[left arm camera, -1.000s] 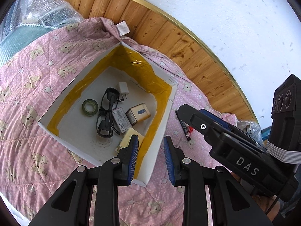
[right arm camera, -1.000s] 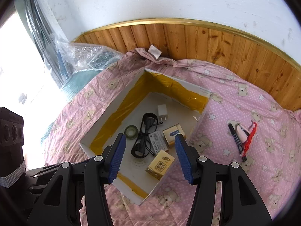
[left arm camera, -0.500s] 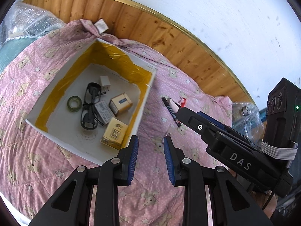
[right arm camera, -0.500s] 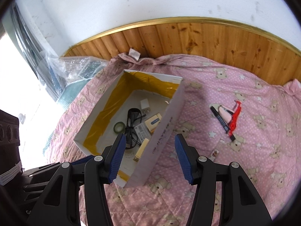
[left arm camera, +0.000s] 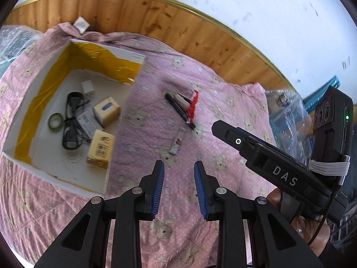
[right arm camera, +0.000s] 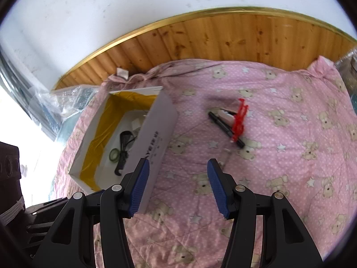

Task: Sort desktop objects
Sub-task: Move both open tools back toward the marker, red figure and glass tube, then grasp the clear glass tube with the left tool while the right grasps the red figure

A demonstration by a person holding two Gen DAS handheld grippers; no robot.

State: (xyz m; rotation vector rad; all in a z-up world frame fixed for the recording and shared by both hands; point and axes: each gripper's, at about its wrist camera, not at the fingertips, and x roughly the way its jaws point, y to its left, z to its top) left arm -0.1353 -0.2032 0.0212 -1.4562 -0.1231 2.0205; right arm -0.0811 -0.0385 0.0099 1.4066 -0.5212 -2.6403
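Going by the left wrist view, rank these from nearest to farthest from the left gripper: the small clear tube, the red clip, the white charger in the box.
From the left gripper:
1. Small clear tube, on the quilt just ahead.
2. Red clip, farther ahead, slightly right.
3. White charger, far left, inside the box.

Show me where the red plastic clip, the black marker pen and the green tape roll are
Red plastic clip (right arm camera: 239, 120), right wrist view, mid-body.
Black marker pen (right arm camera: 215, 118), right wrist view, upper barrel.
Green tape roll (left arm camera: 56, 122), left wrist view, ring's edge.

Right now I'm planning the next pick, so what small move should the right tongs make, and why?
Probably ease the right tongs forward toward the black marker and red clip on the pink quilt. They lie outside the box, and the tongs are open and empty.
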